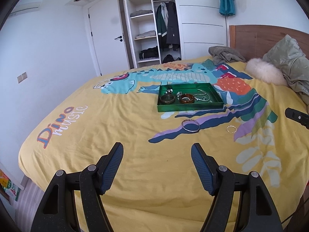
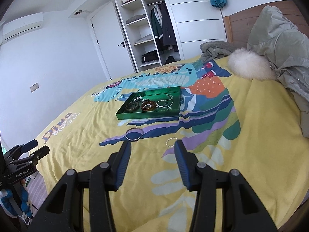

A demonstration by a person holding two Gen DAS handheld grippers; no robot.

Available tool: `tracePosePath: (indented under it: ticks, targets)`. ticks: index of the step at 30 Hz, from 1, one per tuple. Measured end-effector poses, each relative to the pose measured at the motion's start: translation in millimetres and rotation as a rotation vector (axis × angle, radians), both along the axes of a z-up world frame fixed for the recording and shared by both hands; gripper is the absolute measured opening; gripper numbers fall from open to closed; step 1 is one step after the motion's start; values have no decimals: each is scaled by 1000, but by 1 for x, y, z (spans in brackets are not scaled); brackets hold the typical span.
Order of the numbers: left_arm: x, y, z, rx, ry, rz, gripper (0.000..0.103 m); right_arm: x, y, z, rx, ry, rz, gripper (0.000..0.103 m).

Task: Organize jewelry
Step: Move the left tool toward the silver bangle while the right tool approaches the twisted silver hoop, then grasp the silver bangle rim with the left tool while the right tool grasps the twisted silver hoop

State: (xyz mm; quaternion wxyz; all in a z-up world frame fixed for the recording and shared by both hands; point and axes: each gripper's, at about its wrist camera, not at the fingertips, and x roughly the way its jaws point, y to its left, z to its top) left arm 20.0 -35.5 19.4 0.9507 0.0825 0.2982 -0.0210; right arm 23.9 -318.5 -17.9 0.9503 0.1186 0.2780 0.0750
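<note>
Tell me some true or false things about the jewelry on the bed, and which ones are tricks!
1. The green tray already has bangles and chains in it. True.
2. The silver bangle lies inside the tray. False: it lies on the yellow duvet, in front of the tray.
3. The left gripper is holding a necklace. False: its jaws are open and hold nothing.
4. A small thin ring lies on the duvet close to the right gripper. True.
5. The amber bangle is in the tray. True.
6. The right gripper is shut. False: its jaws are apart with nothing between them.
</note>
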Motion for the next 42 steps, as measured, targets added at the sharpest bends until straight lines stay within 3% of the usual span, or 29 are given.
tracePosePath:
  ticks: [11,19,27,35,42]
  targets:
    - [45,17,-11,-56,32,-7,73,38,23,6,-84,26,1,45]
    - [87,22,-41,-68,98,-34,73,66,22,-8,-100,58,-29,45]
    - [133,9,-81,-46,188,-88,73,108,7,-48,-70,118,-41,45]
    - [202,-33,-122,-86,311,-177,73,156,5,-102,-90,214,12,45]
    - [266,-50,-150,-103,392,-166,63,185,6,-140,-111,288,64,45]
